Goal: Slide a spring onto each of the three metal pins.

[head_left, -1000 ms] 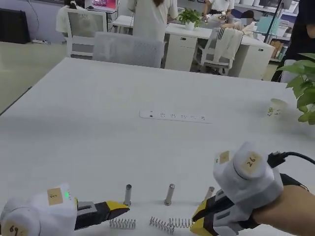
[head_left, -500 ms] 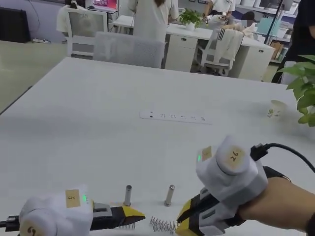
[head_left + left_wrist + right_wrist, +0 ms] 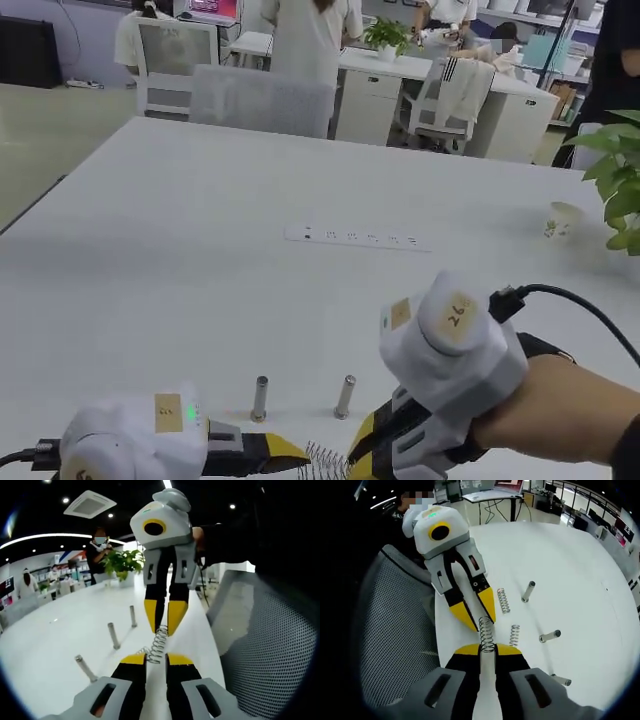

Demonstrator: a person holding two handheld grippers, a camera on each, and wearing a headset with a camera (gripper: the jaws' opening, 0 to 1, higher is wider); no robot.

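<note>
**Both tongs have closed in on one spring.**
The left tongs (image 3: 156,658) and right tongs (image 3: 488,649) now each pinch an end of the same spring (image 3: 159,641), near three bare pins (image 3: 113,635) on the table (image 3: 200,250); threading can begin.

White table (image 3: 200,200) carries pins (image 3: 344,396), loose springs (image 3: 503,600), a power strip (image 3: 350,238).

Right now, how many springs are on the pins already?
None yet. All three pins are bare. In hand: one spring stretches between the right gripper, which seems to pinch its end, and the left gripper. Left to do: that spring and the two loose springs lying on the table each need to go onto a pin.
</note>
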